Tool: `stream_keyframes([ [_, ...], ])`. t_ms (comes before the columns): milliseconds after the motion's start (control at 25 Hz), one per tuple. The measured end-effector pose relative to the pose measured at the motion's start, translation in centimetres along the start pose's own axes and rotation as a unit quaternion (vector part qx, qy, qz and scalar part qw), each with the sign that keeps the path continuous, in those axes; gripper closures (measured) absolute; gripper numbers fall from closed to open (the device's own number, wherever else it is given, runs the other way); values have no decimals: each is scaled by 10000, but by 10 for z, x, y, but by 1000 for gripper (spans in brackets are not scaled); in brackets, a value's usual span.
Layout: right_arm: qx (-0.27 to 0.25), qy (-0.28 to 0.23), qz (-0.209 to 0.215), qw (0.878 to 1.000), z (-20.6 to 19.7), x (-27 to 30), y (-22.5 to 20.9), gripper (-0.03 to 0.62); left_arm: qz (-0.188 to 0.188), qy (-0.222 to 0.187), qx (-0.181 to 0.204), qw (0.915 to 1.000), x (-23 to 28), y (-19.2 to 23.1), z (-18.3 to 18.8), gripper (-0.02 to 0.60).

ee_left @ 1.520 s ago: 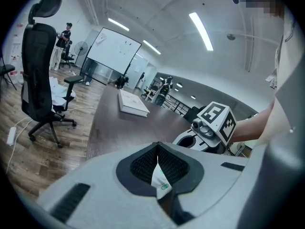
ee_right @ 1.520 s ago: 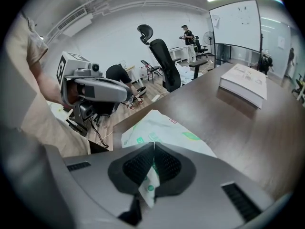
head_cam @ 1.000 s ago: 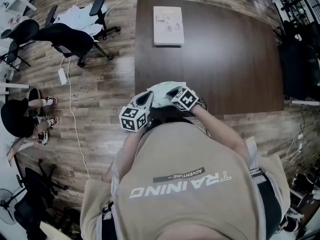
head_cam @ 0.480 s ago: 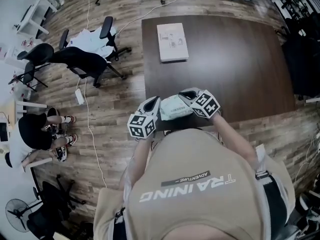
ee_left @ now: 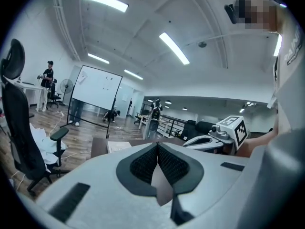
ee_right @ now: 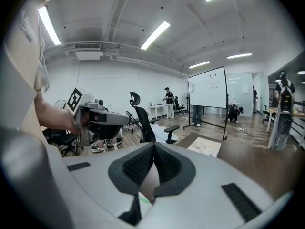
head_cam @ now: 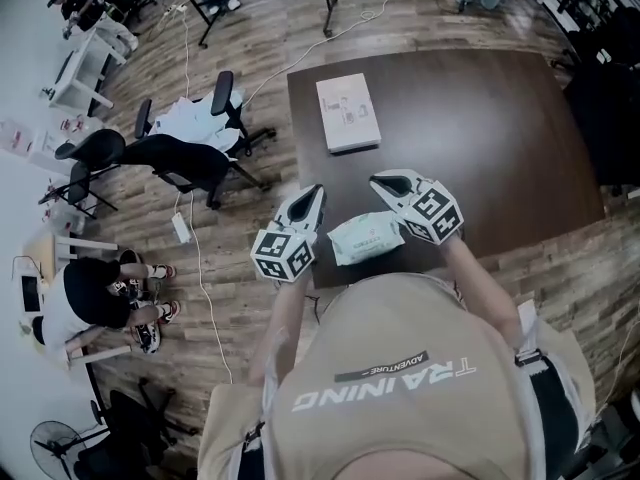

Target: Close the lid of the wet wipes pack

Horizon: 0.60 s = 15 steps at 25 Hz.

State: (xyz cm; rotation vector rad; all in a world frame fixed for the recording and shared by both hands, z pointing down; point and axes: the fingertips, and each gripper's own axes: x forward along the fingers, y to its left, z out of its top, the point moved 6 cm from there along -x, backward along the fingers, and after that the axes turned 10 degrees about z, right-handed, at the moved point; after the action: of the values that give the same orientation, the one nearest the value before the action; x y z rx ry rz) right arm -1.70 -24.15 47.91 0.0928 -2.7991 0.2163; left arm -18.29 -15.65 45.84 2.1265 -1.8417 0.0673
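Note:
The pale green wet wipes pack [head_cam: 366, 236] lies flat on the dark table [head_cam: 480, 118], close to its front edge. From the head view I cannot tell how its lid stands. My left gripper [head_cam: 312, 196] hovers just left of the pack, at the table's left edge, apart from it. My right gripper [head_cam: 385, 181] hovers just right of it and a little farther back. In the left gripper view the left gripper [ee_left: 157, 147] has its jaws shut with nothing between them. The right gripper [ee_right: 153, 149] looks the same in its own view.
A flat white box [head_cam: 347, 113] lies at the table's far left. Black office chairs [head_cam: 180, 158] and a cable stand on the wooden floor to the left. A person [head_cam: 90, 293] sits farther left. A whiteboard [ee_right: 207, 87] stands beyond the table.
The two grippers were pressed against the pack from both sides; they have drawn apart, and the pack now lies free on the table between them.

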Motion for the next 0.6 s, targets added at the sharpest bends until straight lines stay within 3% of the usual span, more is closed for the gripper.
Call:
stream_keyframes([
  [600,-609,-718,-464,9945,74,-29,-26,580,-149,-801,865,9929,24,-1,93,572],
])
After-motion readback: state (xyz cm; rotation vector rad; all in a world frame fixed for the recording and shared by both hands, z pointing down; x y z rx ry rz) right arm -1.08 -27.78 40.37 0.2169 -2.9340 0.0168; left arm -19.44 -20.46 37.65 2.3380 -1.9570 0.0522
